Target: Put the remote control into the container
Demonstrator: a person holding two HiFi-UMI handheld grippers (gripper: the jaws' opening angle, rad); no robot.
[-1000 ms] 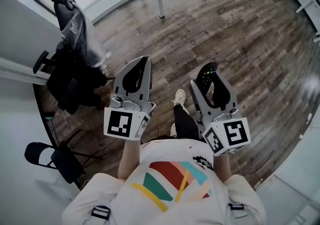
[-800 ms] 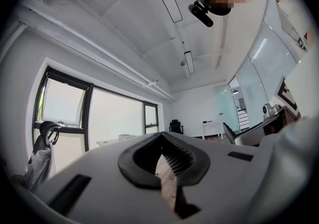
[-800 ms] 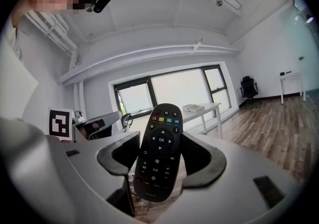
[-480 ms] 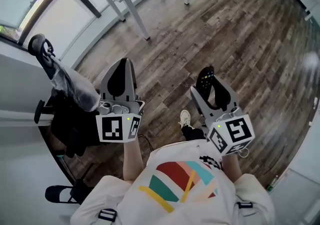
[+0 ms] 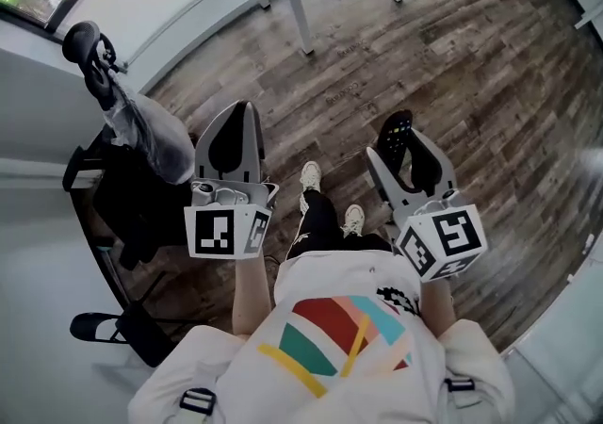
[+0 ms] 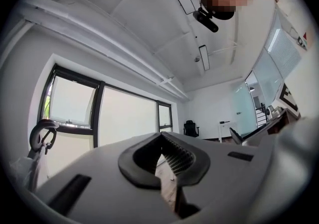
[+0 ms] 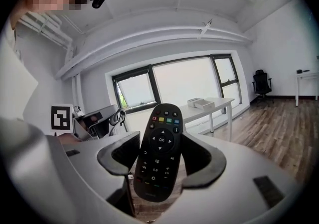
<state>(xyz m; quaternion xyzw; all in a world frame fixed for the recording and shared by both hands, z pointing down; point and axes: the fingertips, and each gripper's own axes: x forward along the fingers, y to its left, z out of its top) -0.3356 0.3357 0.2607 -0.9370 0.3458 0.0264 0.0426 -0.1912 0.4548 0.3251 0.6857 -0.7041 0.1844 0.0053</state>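
right gripper (image 7: 162, 144) jaws clamped on the remote control (image 7: 158, 161), one pad on each long side, button face toward the camera, top end poking up past the jaw tips. left gripper (image 6: 161, 139) jaws together at the tips, nothing between them. in the head view both grippers are held out in front of the person's chest, apart, above the wood floor (image 5: 471, 55). shoes (image 5: 310, 175) show between them. draped office chair (image 5: 141, 135) at left. white table (image 7: 212, 106) by the window.

Black remote (image 7: 159, 151) with red, yellow, green and blue buttons (image 7: 165, 119); brown plank floor (image 5: 452, 64); white shirt (image 5: 325, 285) with coloured stripes.
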